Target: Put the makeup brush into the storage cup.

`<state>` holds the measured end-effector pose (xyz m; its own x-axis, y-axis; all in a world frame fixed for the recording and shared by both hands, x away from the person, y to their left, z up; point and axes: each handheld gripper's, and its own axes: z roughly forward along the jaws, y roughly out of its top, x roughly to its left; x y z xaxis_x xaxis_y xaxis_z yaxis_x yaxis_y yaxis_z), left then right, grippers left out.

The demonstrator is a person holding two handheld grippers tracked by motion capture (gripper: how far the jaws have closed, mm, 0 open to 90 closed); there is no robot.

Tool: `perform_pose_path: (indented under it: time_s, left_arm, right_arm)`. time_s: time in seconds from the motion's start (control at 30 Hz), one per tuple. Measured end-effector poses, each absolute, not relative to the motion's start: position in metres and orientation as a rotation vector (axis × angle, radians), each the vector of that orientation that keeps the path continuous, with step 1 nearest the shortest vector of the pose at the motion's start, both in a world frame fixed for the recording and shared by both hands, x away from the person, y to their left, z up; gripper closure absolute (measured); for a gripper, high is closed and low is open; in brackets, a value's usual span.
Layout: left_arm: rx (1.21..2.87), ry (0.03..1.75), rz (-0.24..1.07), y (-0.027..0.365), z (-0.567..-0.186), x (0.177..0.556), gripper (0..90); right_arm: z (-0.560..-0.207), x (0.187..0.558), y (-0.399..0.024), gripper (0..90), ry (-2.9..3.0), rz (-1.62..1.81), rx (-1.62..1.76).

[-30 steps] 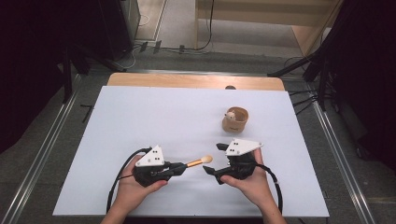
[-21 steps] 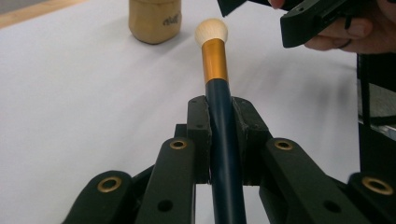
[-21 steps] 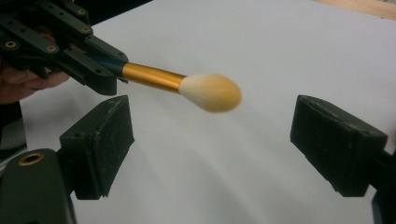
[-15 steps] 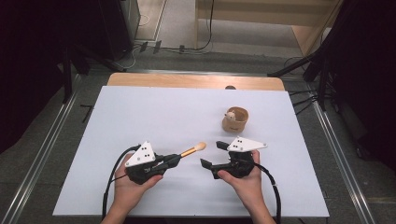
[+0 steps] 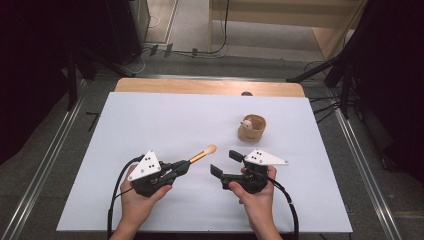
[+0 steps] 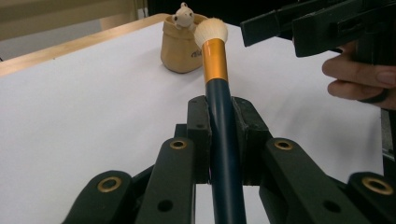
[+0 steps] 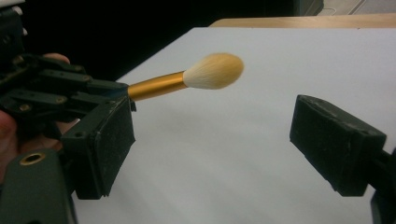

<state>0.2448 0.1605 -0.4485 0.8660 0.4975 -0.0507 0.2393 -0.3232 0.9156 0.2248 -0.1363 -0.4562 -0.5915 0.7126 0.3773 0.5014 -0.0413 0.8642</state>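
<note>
While your left gripper (image 5: 182, 167) has its fingers (image 6: 201, 135) clamped tight on the dark handle of the makeup brush (image 5: 200, 155), your right gripper (image 5: 225, 164) faces it from just to the right with its fingers (image 7: 334, 142) spread wide and nothing between them. The brush sticks out from your left gripper toward the far right, lifted off the white bench (image 5: 165, 120), its gold ferrule and pale bristle head free in the air. In the right gripper view the bristle head floats between the two open fingers but farther off, touching neither of them. The brush tip sits near the middle of the bench, slightly toward the near edge, in the gap between your two hands. Farther back and to the right stands a small tan cup (image 5: 252, 130) with a little animal figure peeking over its rim, well apart from the brush. In the left gripper view the bristles line up in front of that cup.
</note>
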Motion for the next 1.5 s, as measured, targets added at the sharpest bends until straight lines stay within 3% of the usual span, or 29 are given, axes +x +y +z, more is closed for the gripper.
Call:
perform_pose_path:
  time_s: [0.5,0.8,1.5]
  left_arm:
    - [1.845,0.585,0.308,0.168,-0.449,0.245,80.1]
    - [1.836,0.585,0.318,0.166,-0.451,0.243,80.0]
    - [1.826,0.582,0.349,0.160,-0.453,0.239,80.0]
  right_arm:
    - [-0.457,0.218,-0.114,17.0,1.782,1.953,1.626]
    - [-0.458,0.224,-0.095,23.1,1.689,2.020,1.776]
    - [-0.461,0.235,-0.072,46.4,1.629,2.082,1.926]
